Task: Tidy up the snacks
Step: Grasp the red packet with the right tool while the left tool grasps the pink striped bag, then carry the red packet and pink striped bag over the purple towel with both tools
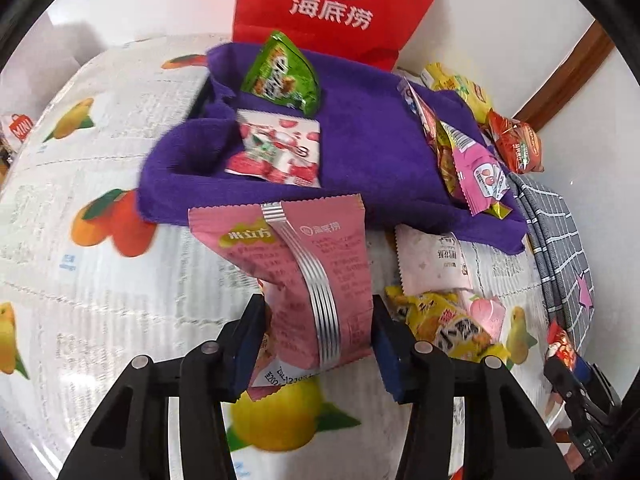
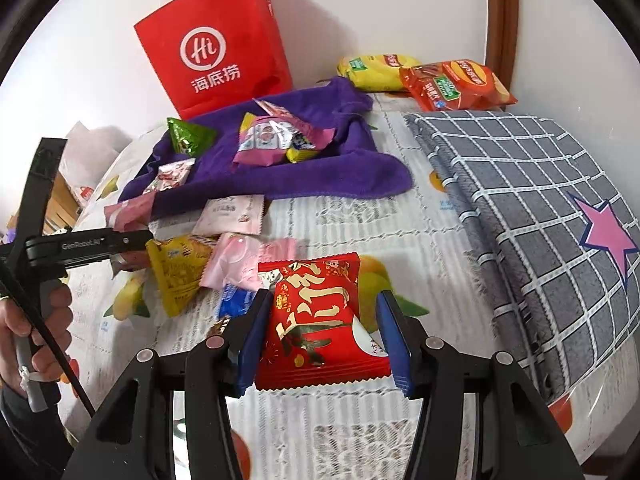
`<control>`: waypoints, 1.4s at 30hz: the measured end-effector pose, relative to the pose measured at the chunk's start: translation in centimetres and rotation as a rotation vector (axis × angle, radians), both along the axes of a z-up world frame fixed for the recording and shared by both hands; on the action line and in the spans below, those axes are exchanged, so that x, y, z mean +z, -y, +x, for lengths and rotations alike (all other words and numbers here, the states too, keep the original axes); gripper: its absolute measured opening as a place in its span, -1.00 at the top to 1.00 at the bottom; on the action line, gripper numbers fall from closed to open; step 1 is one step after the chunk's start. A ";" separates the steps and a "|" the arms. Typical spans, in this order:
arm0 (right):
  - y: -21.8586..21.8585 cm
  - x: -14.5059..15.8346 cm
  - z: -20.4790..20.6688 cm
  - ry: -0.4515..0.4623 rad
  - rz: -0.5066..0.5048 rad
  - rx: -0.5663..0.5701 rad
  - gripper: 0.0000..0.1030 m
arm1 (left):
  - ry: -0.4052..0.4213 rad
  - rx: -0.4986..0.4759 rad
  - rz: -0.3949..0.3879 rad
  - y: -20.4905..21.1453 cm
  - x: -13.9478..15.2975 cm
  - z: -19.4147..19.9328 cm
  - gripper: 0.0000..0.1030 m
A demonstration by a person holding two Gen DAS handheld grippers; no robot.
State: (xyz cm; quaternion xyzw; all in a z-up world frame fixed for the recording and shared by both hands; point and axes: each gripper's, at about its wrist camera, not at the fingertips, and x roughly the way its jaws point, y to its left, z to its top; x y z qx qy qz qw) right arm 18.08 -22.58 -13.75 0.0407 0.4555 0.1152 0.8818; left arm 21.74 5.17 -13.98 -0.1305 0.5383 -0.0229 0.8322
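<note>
A table under a fruit-printed cloth (image 2: 360, 216) stands against a white wall, with a red paper bag (image 2: 216, 44) at the back. A purple towel (image 2: 320, 176) lies spread before the bag, apparently as the sorting spot, already carrying several packets. The left gripper (image 1: 320, 344) pinches a pink snack packet (image 1: 316, 264), lifted just short of the towel's near edge. The right gripper (image 2: 324, 344) clamps a red snack packet (image 2: 316, 312) low over the cloth, near a loose pile (image 2: 208, 264) of unsorted snacks.
</note>
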 end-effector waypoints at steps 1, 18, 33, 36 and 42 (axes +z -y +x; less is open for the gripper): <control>-0.2 0.1 -0.2 0.002 0.001 0.002 -0.03 | 0.008 0.000 -0.002 -0.5 0.4 -0.4 0.07; -2.5 5.6 -4.0 0.078 0.032 0.001 -0.03 | 0.139 -0.025 -0.025 -2.6 6.7 -5.3 0.07; -2.7 9.2 -4.6 0.111 0.102 -0.025 -0.03 | 0.202 -0.032 -0.053 -4.6 9.7 -7.3 0.07; -3.1 10.2 -4.2 0.132 0.092 -0.017 -0.03 | 0.209 -0.025 -0.046 -4.8 10.3 -7.1 0.07; -3.7 12.7 -2.4 0.176 0.096 -0.009 -0.03 | 0.221 -0.022 -0.028 -4.8 11.2 -6.2 0.07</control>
